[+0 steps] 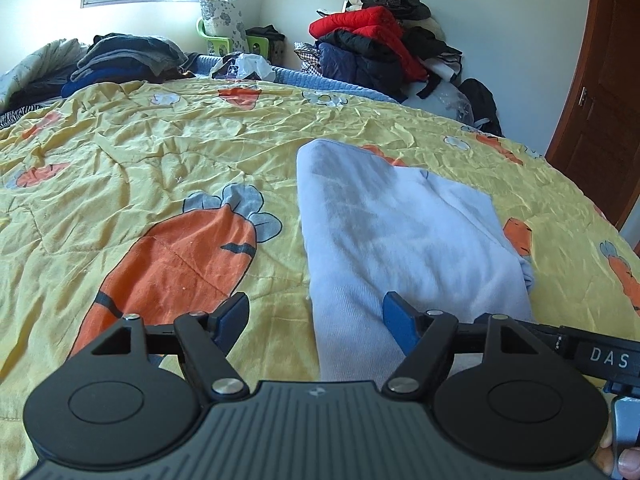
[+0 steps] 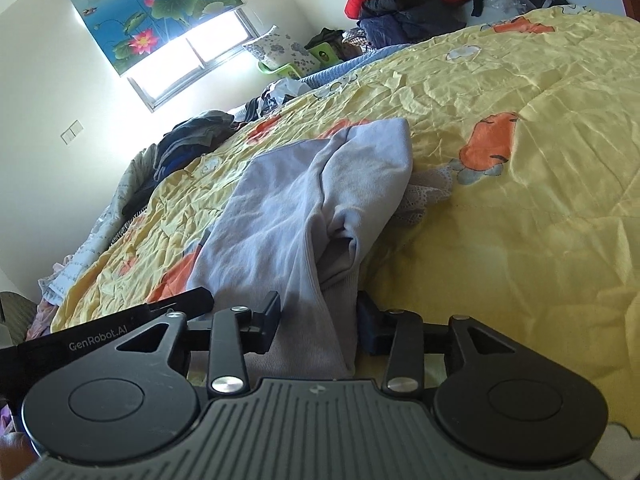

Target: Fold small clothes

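My L gripper (image 1: 316,314) tilts down, jaws wide apart; R gripper (image 2: 318,320) rolled sideways, jaws half-closed.

left gripper (image 1: 316,316): black ribbed housing bottom centre, two round black discs, black link arms, silver pivot screws, blue finger pads | right gripper (image 2: 318,320): same black build, dark pads | markings: white "DAS" lower right in left view, "GenRobot.AI" lower left in right view | fingertip (image 1: 628,464) bottom right corner
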